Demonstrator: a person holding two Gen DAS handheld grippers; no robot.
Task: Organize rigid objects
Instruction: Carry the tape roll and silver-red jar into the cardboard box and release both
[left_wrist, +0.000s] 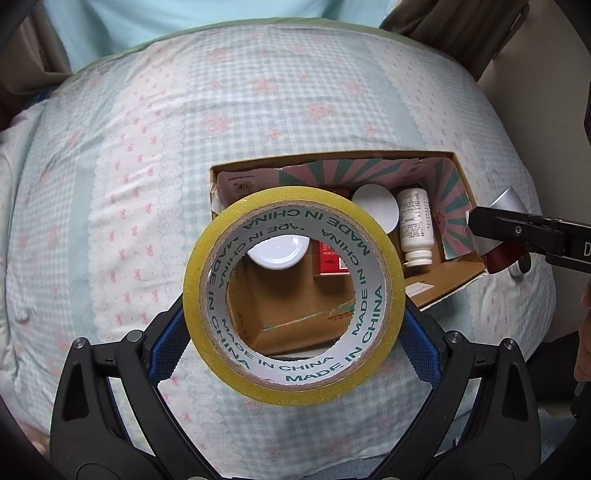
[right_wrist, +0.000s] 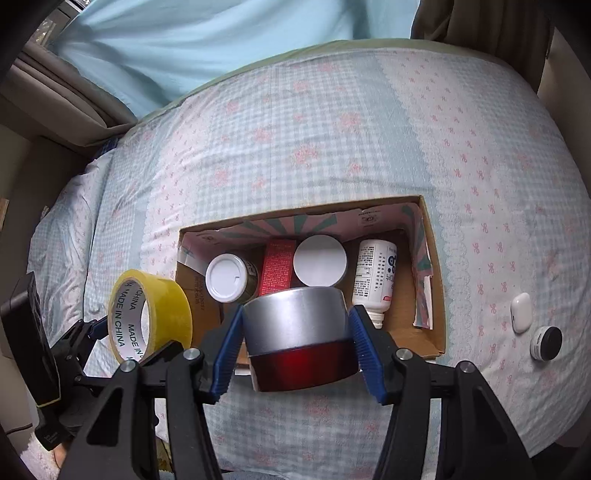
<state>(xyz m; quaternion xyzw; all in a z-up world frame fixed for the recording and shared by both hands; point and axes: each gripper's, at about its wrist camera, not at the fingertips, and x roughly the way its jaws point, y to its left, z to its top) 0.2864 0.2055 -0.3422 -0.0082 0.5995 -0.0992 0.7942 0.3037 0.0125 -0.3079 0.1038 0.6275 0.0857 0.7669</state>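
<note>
My left gripper (left_wrist: 293, 332) is shut on a yellow tape roll (left_wrist: 393, 284) and holds it above the near left part of the open cardboard box (left_wrist: 439, 291). The roll also shows in the right wrist view (right_wrist: 170, 306). My right gripper (right_wrist: 295, 332) is shut on a red jar with a silver lid (right_wrist: 299, 332), held over the box's near edge (right_wrist: 437, 332). In the box lie a white bottle (right_wrist: 373, 277), a red carton (right_wrist: 277, 266), a white-lidded jar (right_wrist: 225, 278) and a round white-lidded tub (right_wrist: 319, 260).
The box rests on a bed with a checked floral cover (right_wrist: 332, 140). A white earbud case (right_wrist: 521, 312) and a small black-and-white jar (right_wrist: 547, 342) lie on the cover right of the box. A light blue curtain (right_wrist: 221, 40) hangs beyond the bed.
</note>
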